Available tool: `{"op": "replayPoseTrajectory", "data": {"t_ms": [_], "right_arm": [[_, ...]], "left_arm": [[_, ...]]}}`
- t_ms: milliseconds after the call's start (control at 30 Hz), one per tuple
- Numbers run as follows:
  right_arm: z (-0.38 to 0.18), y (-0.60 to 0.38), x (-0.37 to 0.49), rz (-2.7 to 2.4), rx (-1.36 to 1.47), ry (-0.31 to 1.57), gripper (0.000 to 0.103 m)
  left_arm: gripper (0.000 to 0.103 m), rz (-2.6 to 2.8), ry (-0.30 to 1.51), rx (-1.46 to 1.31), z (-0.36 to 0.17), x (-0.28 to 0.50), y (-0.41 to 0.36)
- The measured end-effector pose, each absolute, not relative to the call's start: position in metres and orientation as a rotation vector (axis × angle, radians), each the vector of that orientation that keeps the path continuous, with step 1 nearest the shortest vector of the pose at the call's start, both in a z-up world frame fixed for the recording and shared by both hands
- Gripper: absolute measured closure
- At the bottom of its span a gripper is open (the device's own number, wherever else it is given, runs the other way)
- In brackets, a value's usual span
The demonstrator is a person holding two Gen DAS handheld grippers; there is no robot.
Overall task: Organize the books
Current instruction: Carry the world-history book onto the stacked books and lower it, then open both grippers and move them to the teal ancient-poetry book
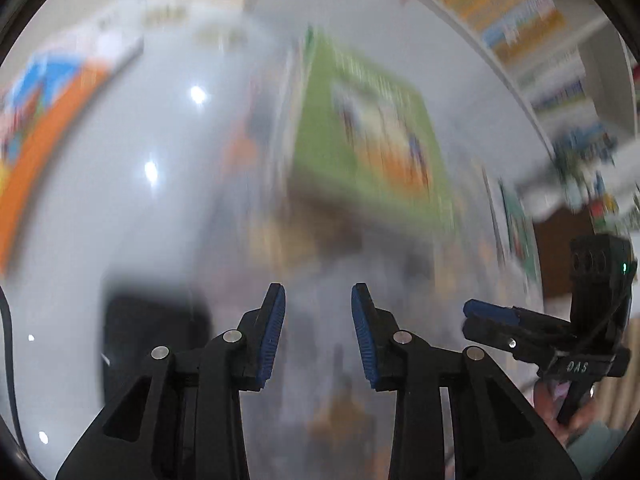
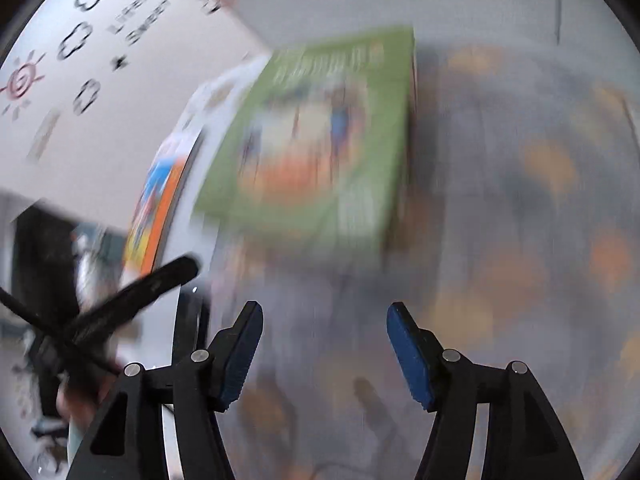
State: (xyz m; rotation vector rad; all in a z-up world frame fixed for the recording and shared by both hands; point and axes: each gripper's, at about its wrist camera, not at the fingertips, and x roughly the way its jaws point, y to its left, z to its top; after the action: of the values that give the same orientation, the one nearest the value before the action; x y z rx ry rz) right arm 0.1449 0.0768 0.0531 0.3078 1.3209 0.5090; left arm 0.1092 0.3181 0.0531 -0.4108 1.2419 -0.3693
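Both views are smeared by motion blur. The left gripper (image 1: pixel 318 330) has its jaws parted a little, with nothing between the blue pads (image 1: pixel 274 332). The right gripper (image 2: pixel 324 354) stands wider apart, also empty, touching nothing. Ahead of both lies the green book (image 2: pixel 320 140), flat on what seems to be a patterned grey and orange surface (image 2: pixel 540 220), well clear of either set of fingertips. An orange-edged book (image 2: pixel 160 200) lies to its left on the white table (image 1: pixel 120 200). Shelves of books (image 1: pixel 520 20) run along the upper right of the left view.
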Motion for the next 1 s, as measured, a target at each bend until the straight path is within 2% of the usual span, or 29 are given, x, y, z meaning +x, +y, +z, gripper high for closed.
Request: {"op": "replayPoseTrajectory", "data": {"t_ms": [133,200,333,433,500,767,900,1000], "right_arm": [[0.019,0.029,0.046,0.427,0.185,1.37,0.04],[0.001,-0.006,0.01,0.39,0.255,1.428,0.042],[0.015,-0.056,-0.009,0.345,0.339,1.402,0.042],[0.038,-0.094,-0.006,0.295,0.317,1.317,0.042],[0.051,-0.129,-0.004,0.248,0.332,1.262,0.041],[0.053,-0.296,0.016,0.039,0.538,1.185,0.041],[0.064,-0.34,0.042,-0.015,0.542,1.148,0.033],[0.068,-0.364,0.064,-0.051,0.595,1.1,0.033]], "left_arm": [[0.073,-0.469,1.374,-0.474,0.027,0.051,0.277],[0.073,-0.542,1.422,-0.428,0.021,0.031,0.23],[0.073,-0.666,1.428,-0.201,0.036,0.008,0.13],[0.073,-0.739,1.351,-0.043,0.064,0.006,0.068],[0.069,-0.741,1.322,0.001,0.077,0.016,0.039],[0.069,-0.769,1.306,-0.14,0.101,0.082,-0.058],[0.069,-0.718,1.27,-0.149,0.106,0.121,-0.089],[0.069,-0.63,1.294,-0.163,0.095,0.161,-0.11]]}}
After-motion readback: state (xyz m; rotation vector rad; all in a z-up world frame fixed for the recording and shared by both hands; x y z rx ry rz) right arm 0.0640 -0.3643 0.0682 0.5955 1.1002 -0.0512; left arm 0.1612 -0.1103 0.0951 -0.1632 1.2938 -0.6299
